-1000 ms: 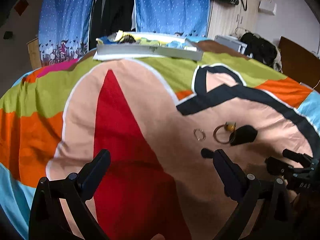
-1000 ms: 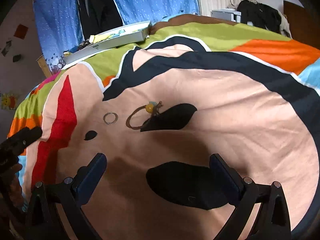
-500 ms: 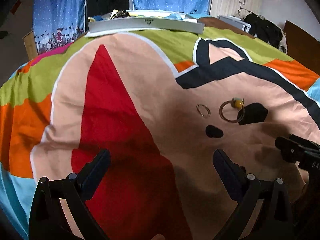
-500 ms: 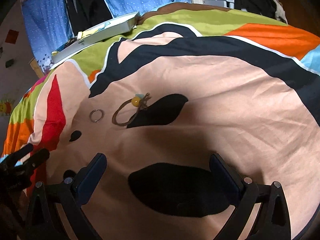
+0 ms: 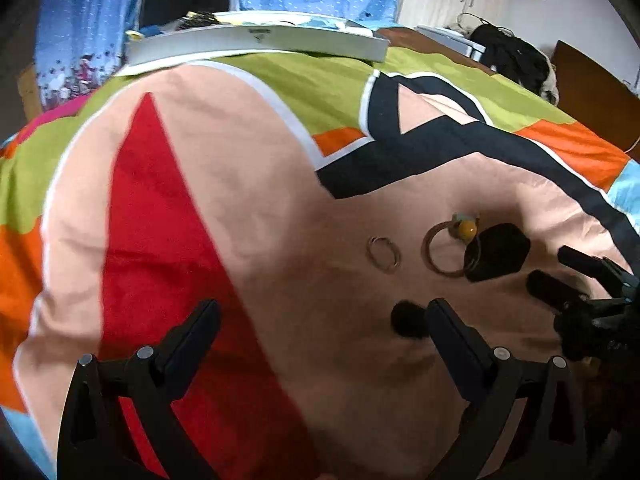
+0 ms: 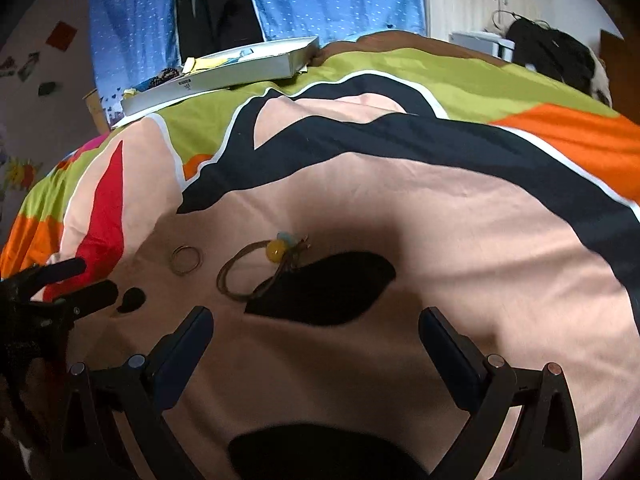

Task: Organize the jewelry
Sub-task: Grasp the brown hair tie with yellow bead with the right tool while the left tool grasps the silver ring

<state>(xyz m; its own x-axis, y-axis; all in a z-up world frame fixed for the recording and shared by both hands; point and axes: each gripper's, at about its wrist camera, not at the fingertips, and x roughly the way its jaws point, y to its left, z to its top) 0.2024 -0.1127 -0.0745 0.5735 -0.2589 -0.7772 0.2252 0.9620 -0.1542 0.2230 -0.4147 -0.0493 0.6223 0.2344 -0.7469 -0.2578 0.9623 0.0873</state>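
Your right gripper (image 6: pixel 316 332), spread wide and empty, probably sat nearer the corded bracelet (image 6: pixel 256 270) at 11 o'clock; left gripper (image 5: pixel 322 326) likewise.

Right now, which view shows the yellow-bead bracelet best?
The right wrist view: the bracelet lies near centre, with its cord loop, yellow bead and knotted ends distinct. The left wrist view shows it off to the right, smaller and slightly blurred.

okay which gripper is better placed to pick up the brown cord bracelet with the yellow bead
Right, probably. The bracelet lies just ahead of the open right gripper, slightly to its left. From the open left gripper it sits farther off to the right, beyond the small ring.
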